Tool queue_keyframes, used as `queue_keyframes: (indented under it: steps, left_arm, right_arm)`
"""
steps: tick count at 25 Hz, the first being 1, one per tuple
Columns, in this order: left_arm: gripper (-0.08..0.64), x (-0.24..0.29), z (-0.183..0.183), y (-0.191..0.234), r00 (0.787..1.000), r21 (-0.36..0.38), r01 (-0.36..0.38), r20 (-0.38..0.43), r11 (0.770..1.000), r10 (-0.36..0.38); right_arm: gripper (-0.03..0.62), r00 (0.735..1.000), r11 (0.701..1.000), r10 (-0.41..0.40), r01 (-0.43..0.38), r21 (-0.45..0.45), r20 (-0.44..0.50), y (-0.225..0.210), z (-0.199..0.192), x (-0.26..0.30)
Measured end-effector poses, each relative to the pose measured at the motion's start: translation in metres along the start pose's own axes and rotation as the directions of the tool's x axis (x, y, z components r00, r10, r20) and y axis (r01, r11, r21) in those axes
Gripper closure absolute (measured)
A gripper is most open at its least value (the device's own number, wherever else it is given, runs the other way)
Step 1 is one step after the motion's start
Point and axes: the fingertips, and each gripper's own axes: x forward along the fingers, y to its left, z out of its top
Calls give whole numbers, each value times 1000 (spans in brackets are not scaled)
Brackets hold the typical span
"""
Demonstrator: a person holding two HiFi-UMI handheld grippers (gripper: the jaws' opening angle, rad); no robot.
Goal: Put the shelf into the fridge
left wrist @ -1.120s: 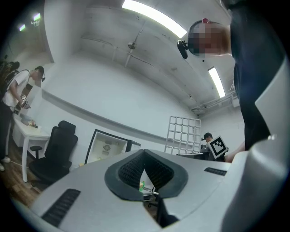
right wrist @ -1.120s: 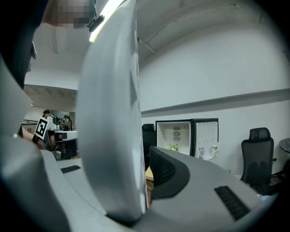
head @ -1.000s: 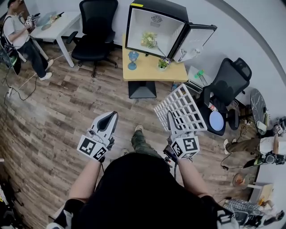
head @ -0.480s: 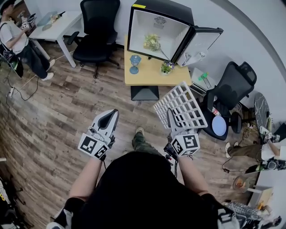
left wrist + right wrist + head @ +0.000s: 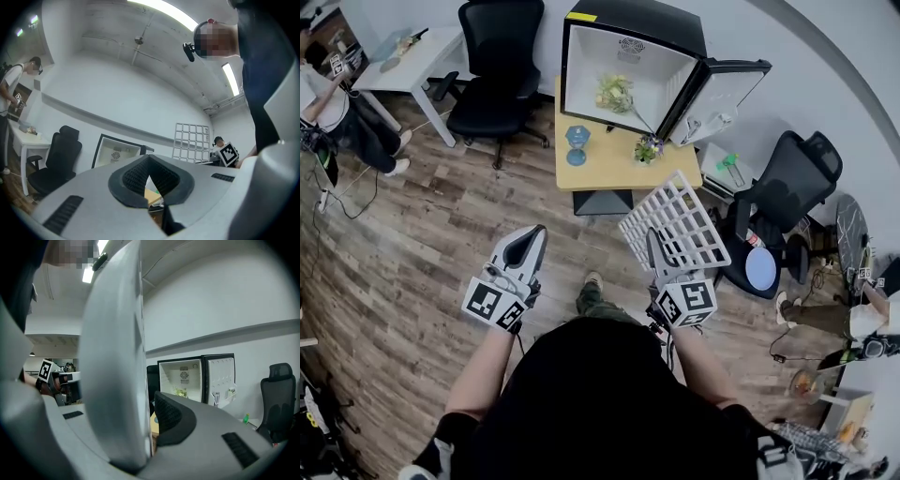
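- right gripper [image 5: 661, 253] has its jaws clamped on the near edge of the shelf [image 5: 675, 220]; in the right gripper view the white grid [image 5: 115, 357] fills the gap edge-on, with the dark pad [image 5: 171, 418] against it
- the shelf runs forward and up from the jaws, its far edge towards the fridge [image 5: 628, 56]; its plane is tilted, not level (from the left gripper view it reads close to upright [image 5: 192, 140])
- left gripper [image 5: 528, 246] is empty; its jaw tips are pressed together with nothing between them [image 5: 149, 161]; it hangs left of the shelf and clear of it
- the fridge stands on the yellow table [image 5: 591, 173], door [image 5: 722, 89] swung out to the right, cavity facing the person; it is well apart from the shelf's far edge
- key relation: the opening lies straight ahead of the right jaws and slightly left; the right gripper view has it just right of the shelf edge [image 5: 183, 376], so the approach line is nearly set
- my read: the shelf has to rotate to level before its far edge reaches the opening; going in tilted, it would likely catch a side wall or the door
- the flowers [image 5: 614, 92] sit low inside the cavity; the shelf probably needs to go in above them (i can't make out any rails from here)
- the right arm carries the load; the left is free to steady the far left edge if the grid sags
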Motion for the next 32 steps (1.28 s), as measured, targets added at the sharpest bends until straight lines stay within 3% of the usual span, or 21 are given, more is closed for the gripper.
queue_keyframes:
  steps: [32]
  left_arm:
    - [541, 131, -9, 52, 996, 22, -82, -21, 996, 82]
  right_arm:
    - [502, 992, 992, 124, -123, 41, -22, -88, -2, 109]
